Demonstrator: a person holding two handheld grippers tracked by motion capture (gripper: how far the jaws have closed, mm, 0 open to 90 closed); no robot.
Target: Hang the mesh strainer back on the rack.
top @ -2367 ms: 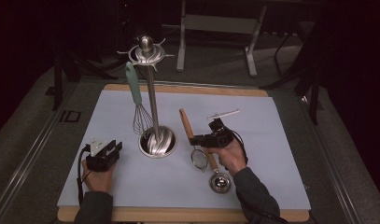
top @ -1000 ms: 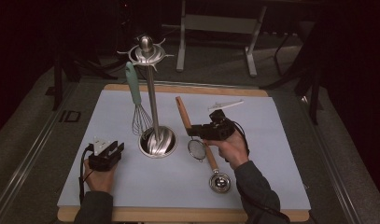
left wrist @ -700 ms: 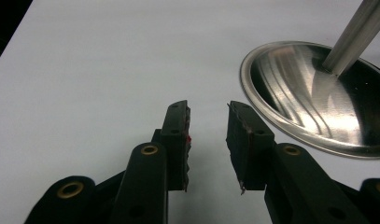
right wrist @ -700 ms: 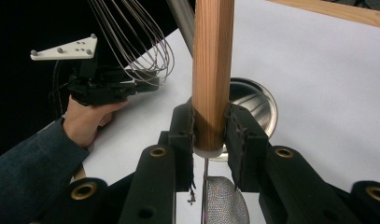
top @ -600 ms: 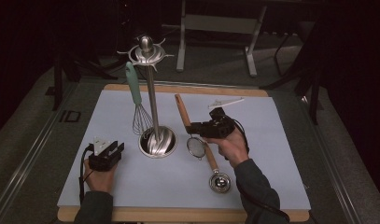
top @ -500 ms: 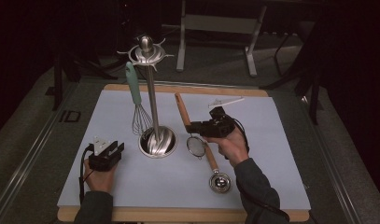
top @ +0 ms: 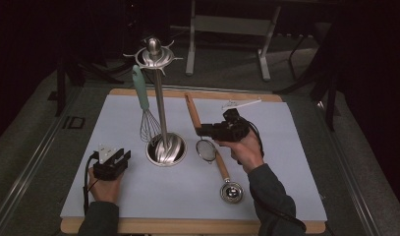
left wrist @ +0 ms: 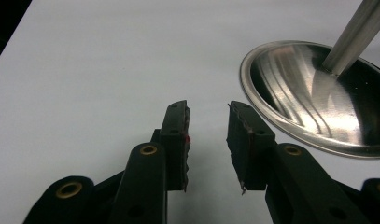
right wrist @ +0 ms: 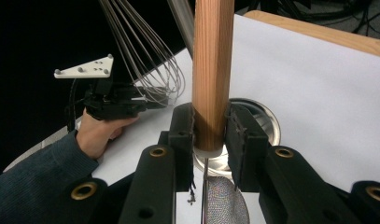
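Note:
A sieve with a wooden handle (top: 191, 109) and a small mesh bowl (top: 206, 149) hangs in my right gripper (top: 202, 131), just right of a steel utensil stand (top: 165, 149). In the right gripper view the jaws are shut on the lower end of the sieve's wooden handle (right wrist: 211, 70), and the sieve's mesh (right wrist: 221, 206) shows below them. A whisk with a teal handle (top: 140, 88) hangs from the stand's top hooks. My left gripper (top: 114, 162) rests on the mat left of the stand base (left wrist: 318, 107), open (left wrist: 208, 135) and holding nothing.
A second wooden-handled utensil with a round metal bowl (top: 231, 191) lies on the pale mat (top: 286, 162) in front of my right hand. The whisk's wires (right wrist: 145, 60) hang close to the held handle. The stand's pole (top: 159, 103) rises tall mid-table.
My right gripper has lifted the sieve off the mat and carried it a little back and toward the stand, handle tipped up. The left gripper has stayed put.

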